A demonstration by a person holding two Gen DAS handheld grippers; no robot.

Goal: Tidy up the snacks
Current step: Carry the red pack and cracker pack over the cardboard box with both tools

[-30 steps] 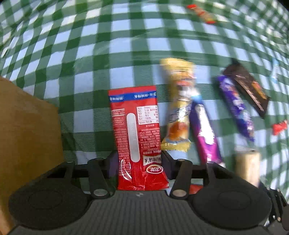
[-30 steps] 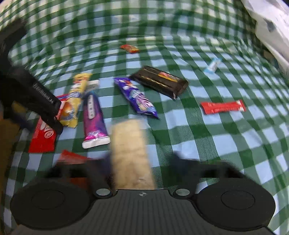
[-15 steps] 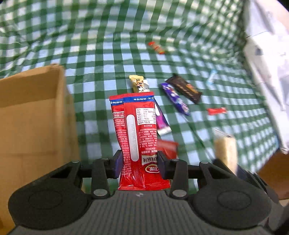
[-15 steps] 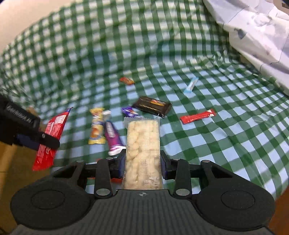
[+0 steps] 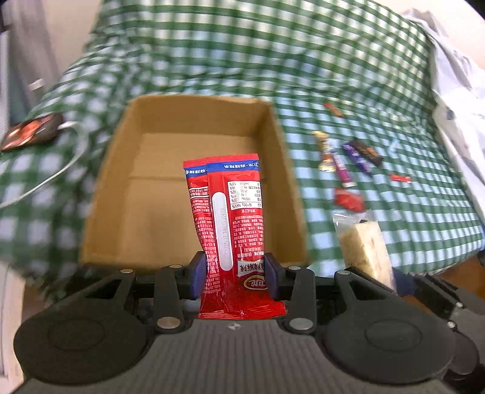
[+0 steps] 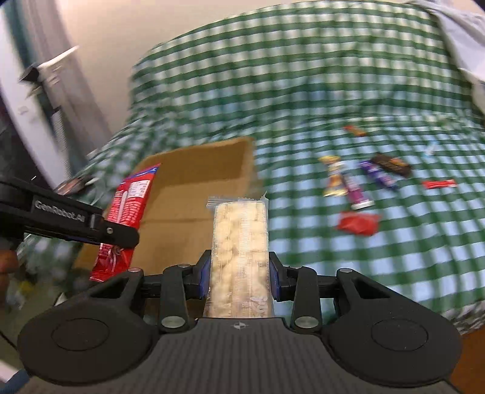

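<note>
Left tongs (image 5: 233, 274) pinch two red packets (image 5: 230, 212); right tongs (image 6: 239, 280) pinch one cracker pack (image 6: 241, 251).

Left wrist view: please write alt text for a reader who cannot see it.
The left hand-held gripper holds a red packet upright before an open cardboard box. Small snacks lie right of it on green checked cloth.

Green-checked bedspread (image 5: 272, 54), beige wall (image 6: 151, 27)
</note>
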